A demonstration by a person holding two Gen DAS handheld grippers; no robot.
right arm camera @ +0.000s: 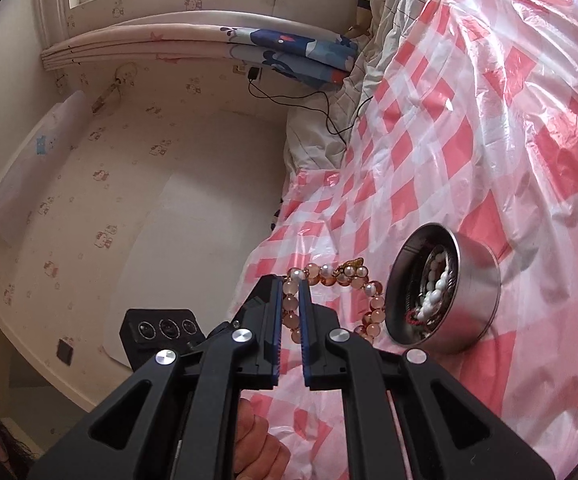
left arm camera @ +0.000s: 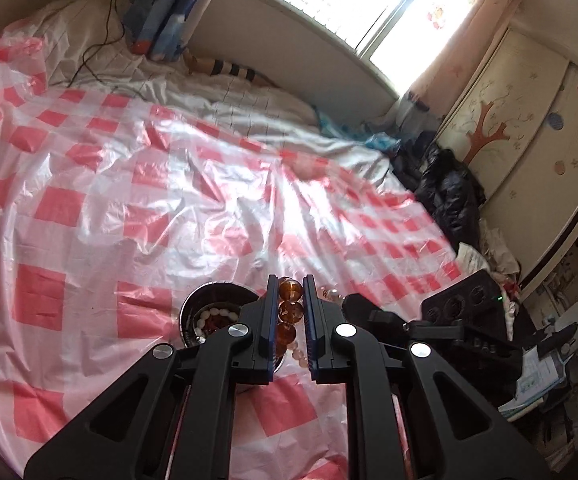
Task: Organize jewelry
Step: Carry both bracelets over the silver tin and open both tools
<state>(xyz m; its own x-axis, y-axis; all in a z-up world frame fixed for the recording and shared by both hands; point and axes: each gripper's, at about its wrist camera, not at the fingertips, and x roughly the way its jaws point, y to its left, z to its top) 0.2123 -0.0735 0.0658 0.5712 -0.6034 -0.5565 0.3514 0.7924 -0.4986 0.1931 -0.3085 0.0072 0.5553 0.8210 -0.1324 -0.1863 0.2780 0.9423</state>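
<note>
1. Left tongs (left arm camera: 291, 312) clenched on an amber bead bracelet (left arm camera: 290, 310); right tongs (right arm camera: 291, 304) clenched on a pink bead bracelet (right arm camera: 291, 307). Both held just beside the steel tin (right arm camera: 477, 280) on the bed's checked plastic sheet (left arm camera: 89, 184).
2. Rec: bring each strand over the tin's mouth, lower, then release, one at a time.
3. Amber beads large, glossy, translucent; pink strand paler w/ pearl spacers. Tin already holds white beads (right arm camera: 435, 292).
</note>
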